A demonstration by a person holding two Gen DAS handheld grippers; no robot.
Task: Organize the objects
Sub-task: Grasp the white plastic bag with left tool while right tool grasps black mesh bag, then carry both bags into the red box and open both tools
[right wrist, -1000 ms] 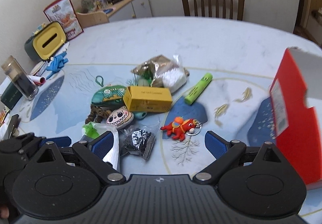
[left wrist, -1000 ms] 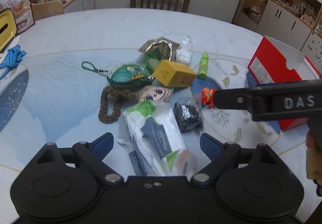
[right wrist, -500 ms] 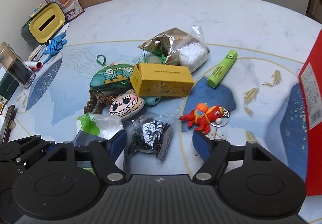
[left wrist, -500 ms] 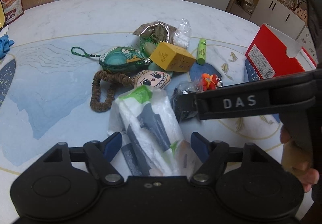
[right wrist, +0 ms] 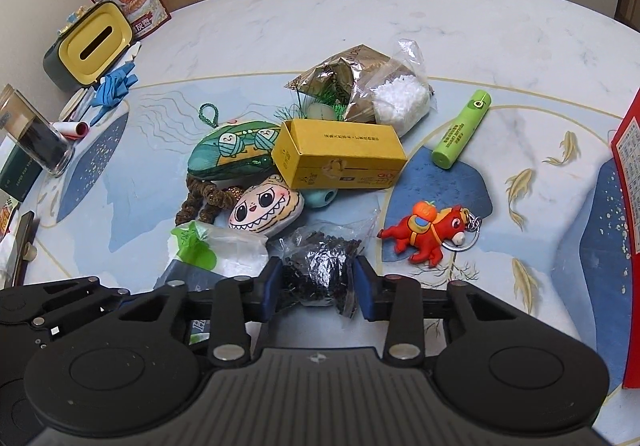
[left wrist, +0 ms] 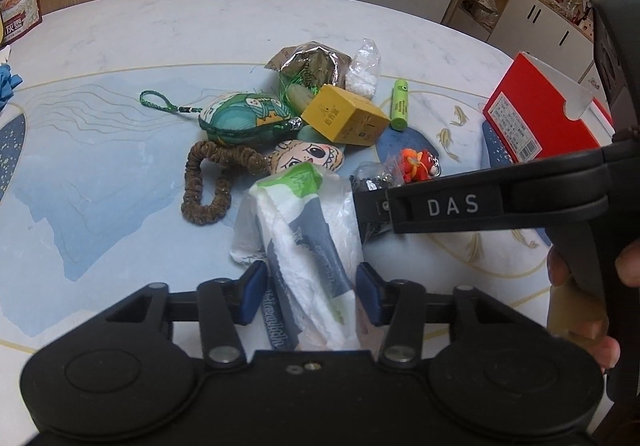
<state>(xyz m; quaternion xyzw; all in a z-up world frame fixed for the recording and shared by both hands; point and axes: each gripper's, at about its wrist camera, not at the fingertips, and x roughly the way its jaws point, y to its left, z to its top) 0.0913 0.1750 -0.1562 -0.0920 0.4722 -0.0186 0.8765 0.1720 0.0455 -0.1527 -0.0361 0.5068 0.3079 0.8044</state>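
Right gripper pinching bag of black beads; left gripper pinching tissue pack.
Risk: thin film tears near yellow box, beads spill.

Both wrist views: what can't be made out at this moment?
- Left wrist view: the bag of black beads is mostly hidden behind the right gripper's arm.
- Right wrist view: the red box is cut off by the frame edge; its inside is unseen.
- Yellow box: print too small to read.
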